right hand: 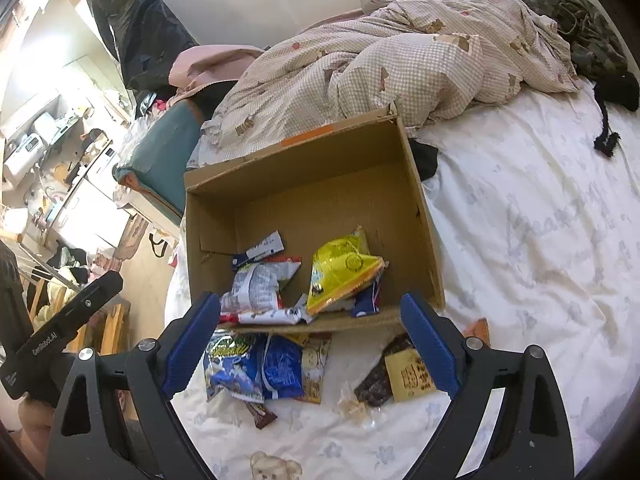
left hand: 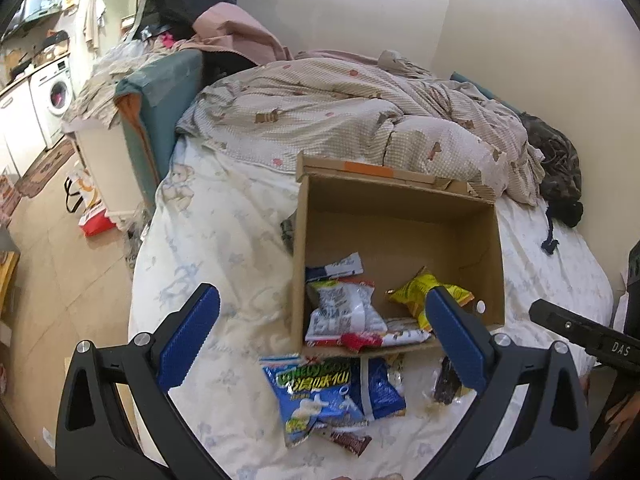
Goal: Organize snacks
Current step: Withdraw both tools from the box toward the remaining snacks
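An open cardboard box (left hand: 400, 196) (right hand: 304, 172) stands on the bed. Inside lie a yellow snack bag (left hand: 416, 292) (right hand: 340, 272), a white and grey bag (left hand: 344, 312) (right hand: 256, 284) and other packets. In front of the box on the sheet lie a blue snack bag (left hand: 332, 392) (right hand: 256, 368), a brown bar (left hand: 348, 442) (right hand: 262, 414) and a dark packet (left hand: 446, 384) (right hand: 380, 380) beside a tan packet (right hand: 412, 374). My left gripper (left hand: 320, 332) is open and empty above the blue bag. My right gripper (right hand: 312, 340) is open and empty above the loose snacks.
A crumpled checked duvet (left hand: 340, 112) (right hand: 380, 56) lies behind the box. A dark garment (left hand: 560, 168) (right hand: 588, 40) lies at the bed's far right. The bed edge drops to the floor on the left, with a red bag (left hand: 94, 216) and a washing machine (left hand: 54, 92).
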Motion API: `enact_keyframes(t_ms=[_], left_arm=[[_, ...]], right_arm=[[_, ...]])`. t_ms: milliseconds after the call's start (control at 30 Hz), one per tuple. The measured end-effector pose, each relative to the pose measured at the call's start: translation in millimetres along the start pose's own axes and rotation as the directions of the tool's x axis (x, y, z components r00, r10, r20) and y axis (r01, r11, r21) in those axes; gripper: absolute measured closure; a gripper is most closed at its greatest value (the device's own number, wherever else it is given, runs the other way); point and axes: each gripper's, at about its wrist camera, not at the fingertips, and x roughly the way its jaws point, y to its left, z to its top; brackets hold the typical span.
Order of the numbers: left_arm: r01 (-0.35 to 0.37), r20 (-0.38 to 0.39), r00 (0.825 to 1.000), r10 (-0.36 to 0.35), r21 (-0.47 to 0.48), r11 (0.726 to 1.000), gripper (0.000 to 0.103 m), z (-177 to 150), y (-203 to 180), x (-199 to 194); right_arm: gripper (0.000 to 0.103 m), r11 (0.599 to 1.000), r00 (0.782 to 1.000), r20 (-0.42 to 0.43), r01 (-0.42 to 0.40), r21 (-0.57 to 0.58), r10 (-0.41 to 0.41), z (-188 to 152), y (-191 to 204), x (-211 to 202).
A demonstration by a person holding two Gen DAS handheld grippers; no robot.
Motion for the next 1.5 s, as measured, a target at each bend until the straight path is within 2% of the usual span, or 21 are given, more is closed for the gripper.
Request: enact_keyframes(t_ms=[233, 567, 767, 900, 967, 1067, 1133, 1200, 1267, 1333, 1400, 1500], left_arm=[[-0.046, -0.022, 0.999, 0.046, 0.018, 0.999, 0.002, -16.4, 3.0, -7.9], [-0.022, -0.085, 0.996, 0.023, 0.005, 1.000, 0.001, -40.7, 4.2, -14.7], [-0.016, -0.147, 0.989, 0.012, -0.024, 1.000, 0.002, -55.0, 4.9, -8.3], [-0.025, -0.166, 0.986, 0.016, -0.052, 0.998, 0.002, -57.8, 7.2, -3.5], [-0.040, -0.171, 0.985, 0.031, -0.053, 0.998, 0.001, -58.4, 7.4, -1.4], [-0.053, -0.179, 0.983, 0.042, -0.062, 0.997, 0.002, -59.5, 10.1, 0.4], [-0.057, -0.185, 0.982, 0.042, -0.077, 0.995, 0.002, -59.4, 13.9, 1.1], [-0.067, -0.189, 0.981, 0.048, -0.092, 0.994, 0.002, -58.3, 19.6, 2.1], [-0.077, -0.200, 0.978, 0.053, -0.116, 0.990, 0.002, -57.4, 25.3, 5.4], [-0.079, -0.218, 0.975, 0.046, -0.146, 0.986, 0.002, -58.0, 30.7, 9.7], [-0.079, -0.236, 0.971, 0.037, -0.169, 0.982, 0.002, -59.1, 34.9, 13.7], [-0.087, -0.245, 0.969, 0.041, -0.179, 0.980, 0.001, -59.6, 37.8, 16.1]], right_arm=[[0.009, 0.999, 1.000, -0.014, -0.009, 0.046, 0.010, -14.6, -7.6, -10.2], [0.009, 0.997, 0.999, -0.031, -0.009, 0.077, 0.011, -29.5, -18.2, -21.2], [0.009, 0.995, 0.998, -0.056, 0.032, 0.097, -0.027, -37.6, -40.8, -25.0], [0.009, 0.980, 0.998, -0.060, 0.006, 0.197, 0.006, -36.2, -65.8, -28.3], [0.009, 0.960, 0.998, -0.050, -0.013, 0.280, 0.028, -32.2, -83.7, -28.8], [0.009, 0.920, 0.998, -0.063, 0.005, 0.391, 0.022, -30.3, -109.5, -22.3], [0.009, 0.895, 0.993, -0.118, 0.057, 0.443, -0.005, -33.4, -123.1, -9.4], [0.009, 0.879, 0.976, -0.210, 0.146, 0.453, -0.055, -38.8, -130.2, 8.9], [0.009, 0.874, 0.943, -0.320, 0.225, 0.430, -0.085, -45.2, -130.3, 33.8], [0.009, 0.875, 0.923, -0.376, 0.248, 0.415, -0.083, -48.7, -126.5, 53.0], [0.009, 0.871, 0.921, -0.384, 0.244, 0.427, -0.070, -48.9, -124.5, 67.6], [0.009, 0.863, 0.921, -0.379, 0.263, 0.430, -0.092, -45.1, -125.1, 86.1]])
